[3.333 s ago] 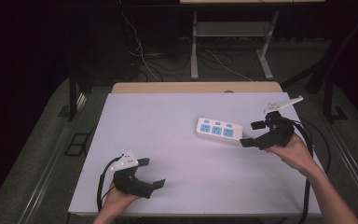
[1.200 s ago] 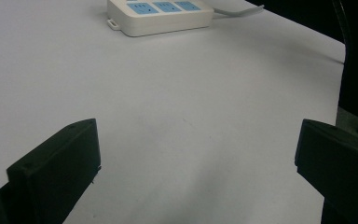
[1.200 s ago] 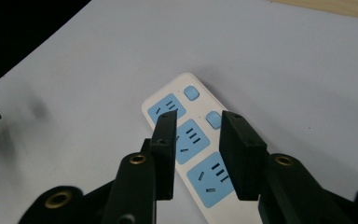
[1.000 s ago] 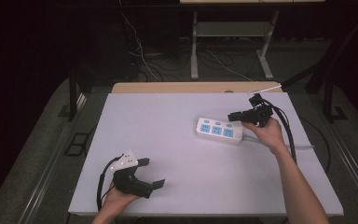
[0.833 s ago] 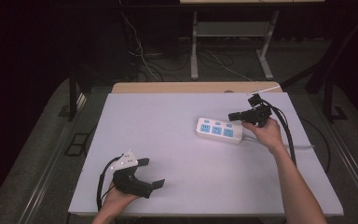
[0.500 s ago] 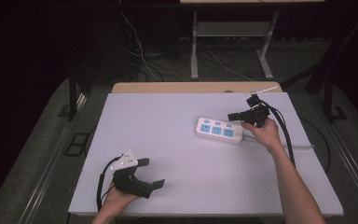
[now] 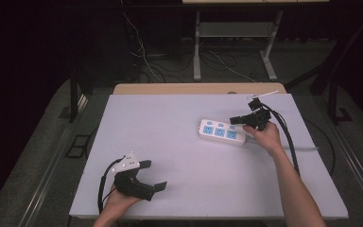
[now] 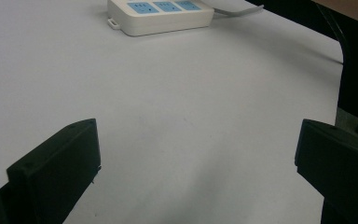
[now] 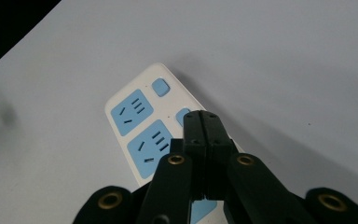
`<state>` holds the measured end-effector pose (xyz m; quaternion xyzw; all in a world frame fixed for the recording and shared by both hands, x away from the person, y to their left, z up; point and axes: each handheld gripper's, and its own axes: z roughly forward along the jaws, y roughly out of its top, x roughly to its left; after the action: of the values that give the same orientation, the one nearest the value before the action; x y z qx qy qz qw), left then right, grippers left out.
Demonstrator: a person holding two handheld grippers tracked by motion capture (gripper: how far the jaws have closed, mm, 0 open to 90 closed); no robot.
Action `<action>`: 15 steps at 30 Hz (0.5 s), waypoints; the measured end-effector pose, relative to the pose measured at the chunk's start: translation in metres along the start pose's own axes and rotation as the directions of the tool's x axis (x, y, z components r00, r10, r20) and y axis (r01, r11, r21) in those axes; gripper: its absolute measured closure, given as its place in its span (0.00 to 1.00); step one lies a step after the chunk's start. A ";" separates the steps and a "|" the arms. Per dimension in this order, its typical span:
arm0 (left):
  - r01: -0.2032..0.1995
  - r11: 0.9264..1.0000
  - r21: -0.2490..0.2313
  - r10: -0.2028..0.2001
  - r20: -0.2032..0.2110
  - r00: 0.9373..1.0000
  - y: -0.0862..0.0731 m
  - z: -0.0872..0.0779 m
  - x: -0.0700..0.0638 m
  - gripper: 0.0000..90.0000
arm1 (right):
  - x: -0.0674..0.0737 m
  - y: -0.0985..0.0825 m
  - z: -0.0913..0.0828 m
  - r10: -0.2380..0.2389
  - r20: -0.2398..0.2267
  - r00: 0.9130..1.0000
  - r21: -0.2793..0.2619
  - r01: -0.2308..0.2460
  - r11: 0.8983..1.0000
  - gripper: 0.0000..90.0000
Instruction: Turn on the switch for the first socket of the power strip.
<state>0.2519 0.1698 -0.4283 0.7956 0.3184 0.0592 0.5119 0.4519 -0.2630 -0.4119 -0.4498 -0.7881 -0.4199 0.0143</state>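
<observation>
In the right gripper view, my right gripper (image 9: 204, 122) has its jaws pressed flat together with nothing between them, their tips over the white power strip (image 9: 142, 123). They hide one of its small blue switches (image 9: 182, 115) almost wholly, and the strip's near end is cut off behind the gripper's body at the bottom of the frame. Whether the tips touch the strip I cannot tell.

In the high view the power strip (image 7: 222, 133) lies right of centre on the white table (image 7: 170, 142), with my right gripper (image 7: 236, 120) above its right end. Its grey cord (image 7: 302, 148) runs toward the table's right edge, partly hidden by my forearm.

My left gripper (image 7: 152, 176) sits at the lower left, jaws spread wide and empty, near the front edge. A wide stretch of bare table lies between it and the strip.
</observation>
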 end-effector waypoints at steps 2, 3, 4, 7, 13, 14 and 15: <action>0.001 1.000 0.000 -0.001 0.001 1.000 0.000 0.000 0.000 0.00 | -0.001 -0.001 0.001 -0.001 0.000 1.000 -0.002 0.001 1.000 0.99; 0.001 1.000 0.000 -0.001 0.001 1.000 0.000 0.000 0.000 0.00 | -0.002 -0.001 0.001 0.000 0.000 1.000 -0.003 0.000 1.000 0.99; 0.001 1.000 0.000 -0.001 0.001 1.000 0.000 0.000 0.000 0.00 | -0.002 -0.002 0.002 -0.001 0.004 1.000 -0.002 0.001 1.000 0.99; 0.000 1.000 0.001 0.000 0.000 1.000 0.000 0.000 0.000 0.00 | -0.007 -0.006 0.004 0.003 0.010 1.000 0.007 -0.003 1.000 0.99; 0.003 1.000 -0.001 -0.003 -0.005 1.000 0.000 0.001 0.000 0.00 | -0.011 -0.011 0.007 0.022 0.004 1.000 0.012 -0.022 1.000 0.99; 0.003 1.000 0.000 -0.003 -0.005 1.000 0.000 0.001 0.000 0.00 | -0.012 -0.012 0.008 0.023 -0.005 1.000 0.009 -0.023 1.000 0.99; 0.002 1.000 0.000 -0.002 -0.005 1.000 0.000 0.001 0.000 0.00 | -0.012 -0.013 0.009 0.023 -0.008 1.000 0.001 -0.023 1.000 0.99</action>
<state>0.2526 0.1694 -0.4289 0.7952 0.3206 0.0604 0.5111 0.4531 -0.2685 -0.4309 -0.4572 -0.7831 -0.4211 0.0225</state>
